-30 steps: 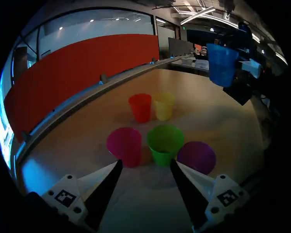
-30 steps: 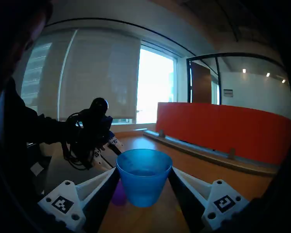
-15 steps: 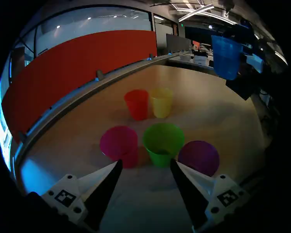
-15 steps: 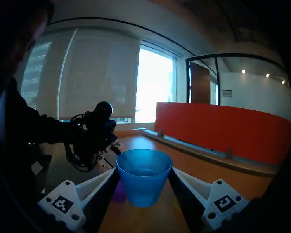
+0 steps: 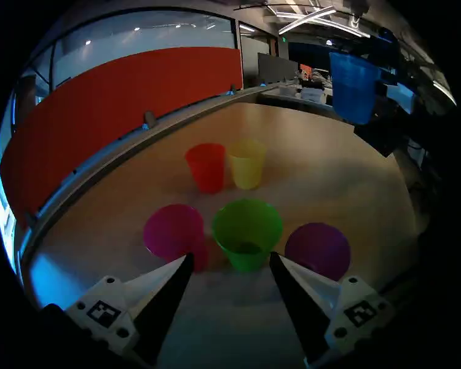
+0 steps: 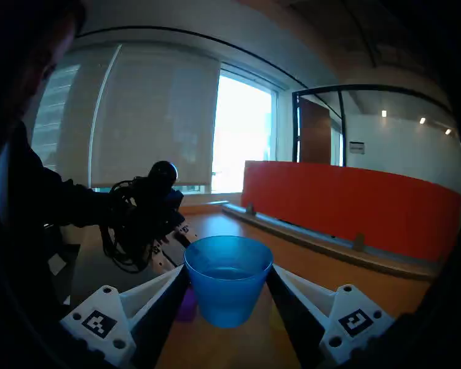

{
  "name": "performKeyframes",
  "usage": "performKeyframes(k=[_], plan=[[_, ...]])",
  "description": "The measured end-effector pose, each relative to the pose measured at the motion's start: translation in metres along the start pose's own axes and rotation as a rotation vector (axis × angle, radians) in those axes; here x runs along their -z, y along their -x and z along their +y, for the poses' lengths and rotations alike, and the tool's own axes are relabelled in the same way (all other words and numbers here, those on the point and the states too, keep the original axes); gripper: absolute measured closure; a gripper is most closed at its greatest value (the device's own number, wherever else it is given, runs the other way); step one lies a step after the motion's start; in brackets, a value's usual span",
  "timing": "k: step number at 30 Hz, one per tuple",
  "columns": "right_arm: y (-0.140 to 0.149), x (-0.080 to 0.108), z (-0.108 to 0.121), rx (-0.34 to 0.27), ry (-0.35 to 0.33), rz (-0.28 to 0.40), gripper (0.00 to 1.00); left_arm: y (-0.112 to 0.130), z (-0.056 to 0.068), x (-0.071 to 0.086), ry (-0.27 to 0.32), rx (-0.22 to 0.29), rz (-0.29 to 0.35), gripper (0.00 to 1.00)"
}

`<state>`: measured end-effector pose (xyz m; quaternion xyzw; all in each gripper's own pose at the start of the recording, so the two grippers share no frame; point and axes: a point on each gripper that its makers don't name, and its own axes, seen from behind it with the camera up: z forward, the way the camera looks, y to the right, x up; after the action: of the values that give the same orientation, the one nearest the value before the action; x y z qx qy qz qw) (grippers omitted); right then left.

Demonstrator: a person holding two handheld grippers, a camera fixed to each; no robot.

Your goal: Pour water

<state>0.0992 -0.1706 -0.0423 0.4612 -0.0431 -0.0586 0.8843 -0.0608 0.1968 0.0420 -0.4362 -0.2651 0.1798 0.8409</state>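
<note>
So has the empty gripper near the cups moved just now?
Yes. The left gripper has shifted right: in its own view the standing green cup and pink cup now sit further left.

A blown-out window point(image 6: 243, 141) backlights the right gripper view, leaving the person point(image 6: 27, 190) a dark silhouette, while the left gripper view is dim under ceiling strip lights point(image 5: 301, 13), with soft shadows on the surface point(image 5: 335, 166) and edges bent by fisheye.

Wooden table point(image 5: 329, 166) stretching far ahead, edged on the left by a grey rail point(image 5: 120, 154) and a red partition point(image 5: 120, 92). Strip lights point(image 5: 307, 18) overhead, far right. Bright window point(image 6: 243, 135) beside a drawn blind point(image 6: 150, 117); dark door point(image 6: 316, 132) further right.
</note>
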Motion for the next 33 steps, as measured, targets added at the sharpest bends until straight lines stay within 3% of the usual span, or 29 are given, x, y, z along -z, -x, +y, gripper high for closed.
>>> performKeyframes(k=[14, 33], plan=[[0.002, 0.006, 0.004, 0.004, 0.008, -0.007, 0.11, -0.007, 0.017, -0.013, 0.044, -0.011, 0.003, 0.09], [0.004, 0.008, 0.007, 0.01, 0.015, -0.019, 0.11, -0.016, 0.02, -0.035, 0.066, -0.022, 0.0, 0.09]])
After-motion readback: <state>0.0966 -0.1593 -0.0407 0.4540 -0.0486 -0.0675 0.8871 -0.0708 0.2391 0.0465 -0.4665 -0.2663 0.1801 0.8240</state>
